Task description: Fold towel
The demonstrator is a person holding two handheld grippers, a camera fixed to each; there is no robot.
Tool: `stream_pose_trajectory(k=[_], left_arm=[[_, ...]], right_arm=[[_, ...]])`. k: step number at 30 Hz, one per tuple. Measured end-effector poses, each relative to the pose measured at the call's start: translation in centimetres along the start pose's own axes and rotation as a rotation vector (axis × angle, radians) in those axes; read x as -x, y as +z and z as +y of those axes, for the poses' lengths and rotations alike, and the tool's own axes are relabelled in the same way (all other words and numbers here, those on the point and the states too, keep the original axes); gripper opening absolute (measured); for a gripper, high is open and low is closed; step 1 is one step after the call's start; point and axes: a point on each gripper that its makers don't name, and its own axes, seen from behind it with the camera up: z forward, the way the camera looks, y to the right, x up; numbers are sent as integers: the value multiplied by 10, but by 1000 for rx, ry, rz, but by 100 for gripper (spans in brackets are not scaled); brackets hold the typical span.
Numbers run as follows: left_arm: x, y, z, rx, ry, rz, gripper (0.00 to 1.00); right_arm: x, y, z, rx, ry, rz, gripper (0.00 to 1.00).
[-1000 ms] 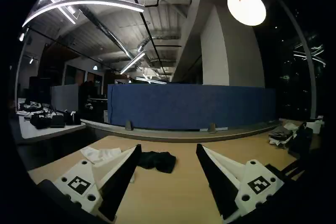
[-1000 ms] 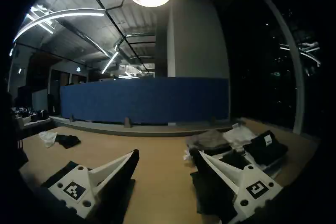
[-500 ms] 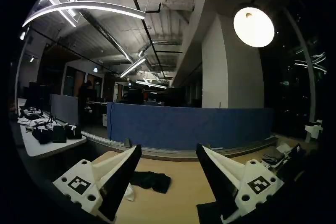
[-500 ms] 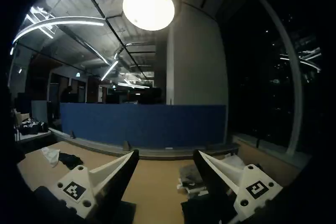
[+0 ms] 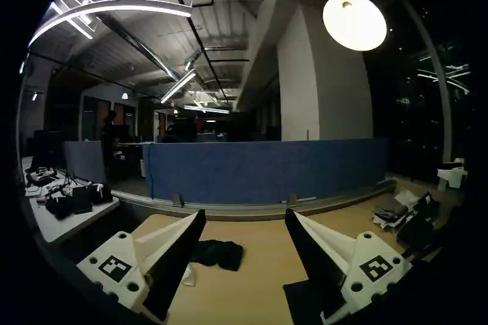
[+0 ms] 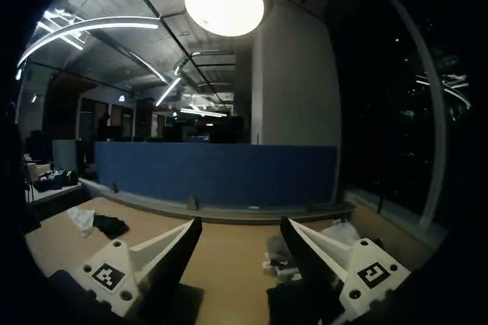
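As the left gripper (image 5: 244,212) gapes empty, a dark towel (image 5: 217,253) lies crumpled at six o'clock. The right gripper (image 6: 241,221) gapes too, folded cloths (image 6: 279,261) at five o'clock.

Both grippers open-jawed, pointing forward.
Left gripper (image 5: 244,212) and right gripper (image 6: 240,220) sit low in frame, fingers spread wide.

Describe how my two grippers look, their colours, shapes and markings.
The left gripper and the right gripper look alike: two white wedge-shaped fingers tapering to points, with black inner faces. Each finger base carries a square black-and-white marker and small round holes.
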Motion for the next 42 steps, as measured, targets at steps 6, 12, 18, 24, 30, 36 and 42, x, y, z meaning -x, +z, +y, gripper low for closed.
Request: stream_pose_trajectory(k=[6,12,18,24,30,36,42], left_arm=[[18,-9,31,158,75,-93,97],[47,-28,65,343,133,-224,97],[70,-40,84,446,160,-327,97],[81,-43,92,480,175,-359,97],[103,-50,96,504,192,-402,97],[130,-57,99,512,198,-434,97],[159,-65,103,528,210,-476,97]], right_arm=[[19,-3,-21,-99,-67,-120,100],[39,-17,-56,-273,-141,-250,100],[58,-26,-70,-352,-190,-351,100],[66,-32,-79,-382,-196,-381,100],[82,-40,-85,-405,-215,-413,100],[106,-47,-93,-419,-230,-453,100],[124,-53,-101,-434,-218,-478,100]])
